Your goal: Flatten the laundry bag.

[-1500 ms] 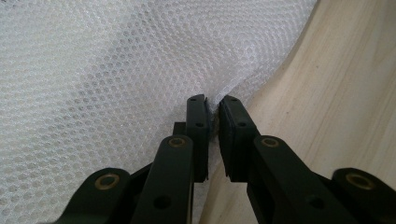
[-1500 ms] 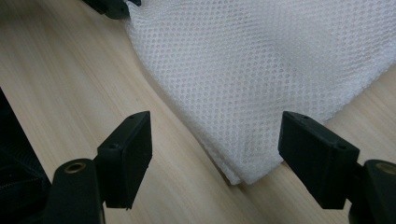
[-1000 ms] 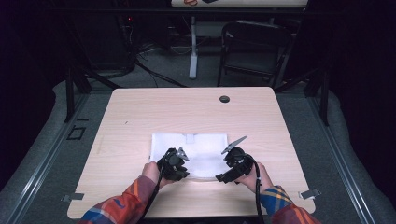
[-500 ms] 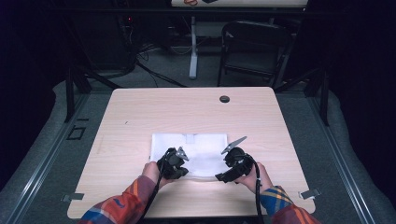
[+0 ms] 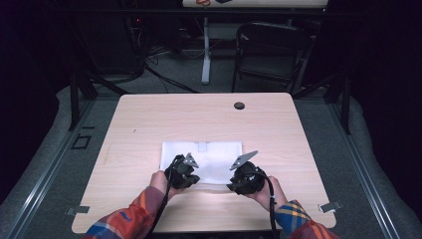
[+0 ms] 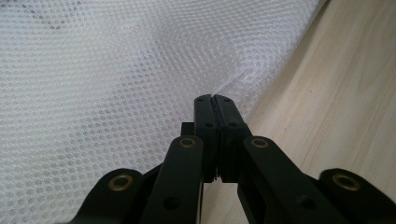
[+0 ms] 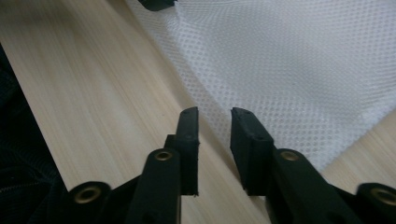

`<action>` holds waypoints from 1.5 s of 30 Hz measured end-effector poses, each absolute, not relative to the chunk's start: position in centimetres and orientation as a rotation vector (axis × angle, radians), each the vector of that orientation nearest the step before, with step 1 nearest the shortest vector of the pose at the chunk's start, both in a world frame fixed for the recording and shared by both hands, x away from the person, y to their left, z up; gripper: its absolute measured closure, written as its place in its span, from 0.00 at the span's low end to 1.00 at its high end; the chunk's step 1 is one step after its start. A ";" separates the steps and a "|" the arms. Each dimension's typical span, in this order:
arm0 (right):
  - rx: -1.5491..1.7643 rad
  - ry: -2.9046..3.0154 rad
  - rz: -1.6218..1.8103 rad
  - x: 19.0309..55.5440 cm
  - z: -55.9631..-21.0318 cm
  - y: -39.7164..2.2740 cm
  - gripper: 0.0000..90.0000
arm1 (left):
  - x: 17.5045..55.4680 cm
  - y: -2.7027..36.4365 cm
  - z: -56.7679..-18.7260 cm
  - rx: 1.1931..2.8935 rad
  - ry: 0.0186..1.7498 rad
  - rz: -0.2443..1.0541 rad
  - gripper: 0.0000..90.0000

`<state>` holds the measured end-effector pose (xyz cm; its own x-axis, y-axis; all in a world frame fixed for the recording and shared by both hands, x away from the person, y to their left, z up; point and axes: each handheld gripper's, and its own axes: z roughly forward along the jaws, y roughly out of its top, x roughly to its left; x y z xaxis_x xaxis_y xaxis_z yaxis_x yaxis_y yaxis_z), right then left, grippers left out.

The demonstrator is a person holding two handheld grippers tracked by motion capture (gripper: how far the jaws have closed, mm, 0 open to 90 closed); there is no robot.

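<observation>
Where the two hands crowd the near edge of the white mesh cloth [image 5: 209, 160], the high view hides the seam itself: the left tool [image 5: 182, 174] and right tool [image 5: 245, 178] sit as dark lumps over the hem, each topped by a grey three-cornered plate, and their tips cannot be made out from above. The cloth lies flat in the near middle of the worktop [image 5: 149, 124], a rectangle with a small paler tab at its far edge that is too small to read.

Seen along the left tool [image 6: 215, 100], the black jaws are clenched together with no gap, and the edge of the mesh cloth [image 6: 116, 70] puckers into them, a small ridge of fabric running up from the tips. The weave is a fine honeycomb of tiny holes, slightly glossy, rippling softly; pale wood grain of the worktop [image 6: 336, 93] shows beside it.

Along the right tool [image 7: 215, 114], the jaws have just been closing, yet a narrow gap remains between them. They straddle the hem of the mesh cloth [image 7: 289, 60], which runs diagonally between the pads; whether the pads already touch the fabric is hard to tell, and no pinch shows. A dark piece of the other tool is cut off at the top edge. Plaid sleeves [image 5: 134, 219] enter from below, cropped by the frame.
</observation>
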<state>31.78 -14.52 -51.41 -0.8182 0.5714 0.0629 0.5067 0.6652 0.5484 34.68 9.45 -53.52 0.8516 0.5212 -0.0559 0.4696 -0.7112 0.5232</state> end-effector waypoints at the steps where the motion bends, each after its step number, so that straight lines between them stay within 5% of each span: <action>1: 0.892 2.771 0.849 31.7 -51.5 -14.3 0.88 | 34.7 9.5 -53.5 2.487 0.724 0.133 0.99; 9: 0.794 2.798 0.761 31.2 -53.1 -12.3 0.99 | 34.7 9.8 -53.2 2.446 0.741 0.149 0.99; 45: 0.801 2.732 0.703 33.2 -56.0 -10.6 1.00 | 34.6 10.0 -52.8 2.435 0.746 0.152 0.99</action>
<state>33.25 -10.62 -56.03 -0.8309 0.5528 -0.0634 0.4535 0.7388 0.4986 34.62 9.97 -52.81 0.8371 0.5439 -0.0585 0.4775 -0.6744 0.5631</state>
